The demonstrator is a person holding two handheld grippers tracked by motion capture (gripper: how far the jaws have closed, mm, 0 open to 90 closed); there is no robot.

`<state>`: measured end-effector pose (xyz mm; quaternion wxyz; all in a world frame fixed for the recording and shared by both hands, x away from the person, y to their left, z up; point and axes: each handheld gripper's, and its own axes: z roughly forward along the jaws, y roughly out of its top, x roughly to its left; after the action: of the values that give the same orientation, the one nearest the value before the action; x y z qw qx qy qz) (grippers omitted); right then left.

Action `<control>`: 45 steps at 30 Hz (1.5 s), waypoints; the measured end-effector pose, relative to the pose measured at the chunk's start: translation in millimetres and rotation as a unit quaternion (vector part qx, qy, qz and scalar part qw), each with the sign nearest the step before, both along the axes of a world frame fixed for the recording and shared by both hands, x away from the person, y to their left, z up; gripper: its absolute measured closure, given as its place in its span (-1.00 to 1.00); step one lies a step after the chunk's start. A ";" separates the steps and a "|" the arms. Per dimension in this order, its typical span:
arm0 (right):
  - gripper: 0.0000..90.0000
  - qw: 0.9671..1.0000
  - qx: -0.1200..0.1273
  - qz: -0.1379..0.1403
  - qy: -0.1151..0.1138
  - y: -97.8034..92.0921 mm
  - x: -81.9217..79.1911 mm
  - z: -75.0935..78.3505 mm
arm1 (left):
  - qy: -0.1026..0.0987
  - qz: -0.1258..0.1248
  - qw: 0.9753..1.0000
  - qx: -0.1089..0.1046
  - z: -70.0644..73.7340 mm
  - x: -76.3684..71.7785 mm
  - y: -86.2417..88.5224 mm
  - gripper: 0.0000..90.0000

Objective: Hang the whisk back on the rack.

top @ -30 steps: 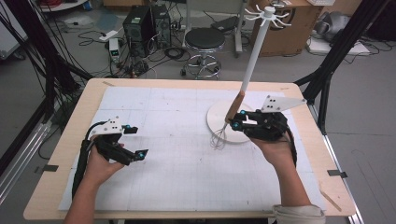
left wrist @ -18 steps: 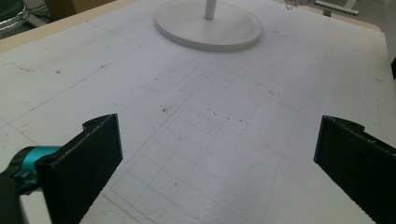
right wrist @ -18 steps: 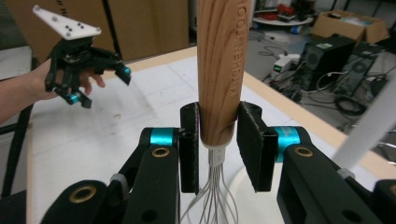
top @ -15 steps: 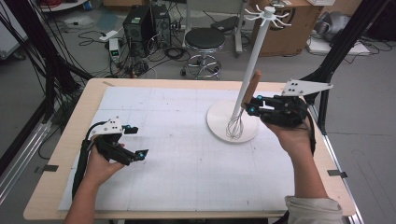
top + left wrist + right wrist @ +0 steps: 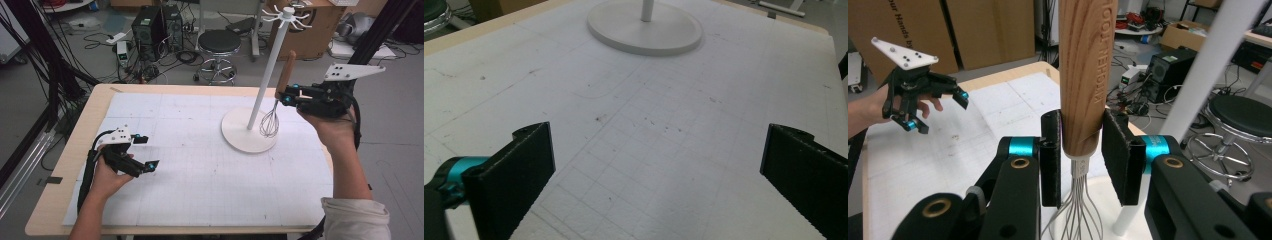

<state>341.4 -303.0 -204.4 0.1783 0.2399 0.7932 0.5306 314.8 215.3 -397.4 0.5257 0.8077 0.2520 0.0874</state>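
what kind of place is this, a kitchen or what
Probably a lab or workshop, not a kitchen: a computer tower and tangled cables lie on the floor, with cardboard boxes behind. The right gripper holds a whisk.

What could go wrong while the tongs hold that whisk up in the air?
The right tongs pinch only the bottom end of the wooden-handled wire whisk, so it might tip or slip out. Its wire loops hang close to the white hook stand's pole and round base, so a swing could knock the stand.
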 end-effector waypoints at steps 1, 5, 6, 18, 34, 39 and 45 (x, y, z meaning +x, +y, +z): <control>0.57 1.000 -0.001 0.001 0.004 -2.5 1.6 3.0 | 0.000 0.000 1.000 0.000 0.0 0.1 0.1 -0.96; 0.57 1.000 -0.007 -0.006 0.001 -10.2 7.8 9.9 | 0.001 0.002 1.000 -0.001 -0.3 0.2 0.5 -0.96; 0.57 1.000 -0.007 -0.009 0.000 -12.6 9.6 11.7 | 0.001 0.002 1.000 0.000 -0.4 0.4 0.6 -0.96; 0.57 0.999 -0.001 -0.036 0.008 -36.3 24.2 22.0 | 0.002 0.000 1.000 0.002 -1.0 1.1 0.9 -0.96; 0.56 0.996 0.000 -0.085 0.029 -54.4 51.7 26.8 | 0.011 0.001 1.000 0.007 -5.4 3.0 0.5 -0.96; 0.56 0.995 -0.003 -0.093 0.035 -55.3 59.4 26.3 | 0.011 0.003 1.000 0.007 -5.5 3.1 1.2 -0.96; 0.56 0.995 -0.007 -0.096 0.038 -52.0 64.6 28.2 | 0.012 0.003 1.000 0.008 -5.7 3.3 1.7 -0.96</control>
<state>406.0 -355.1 -176.2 0.1996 0.3339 0.7762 0.4961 318.1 217.1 -403.2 0.5158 0.8121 0.2604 0.0813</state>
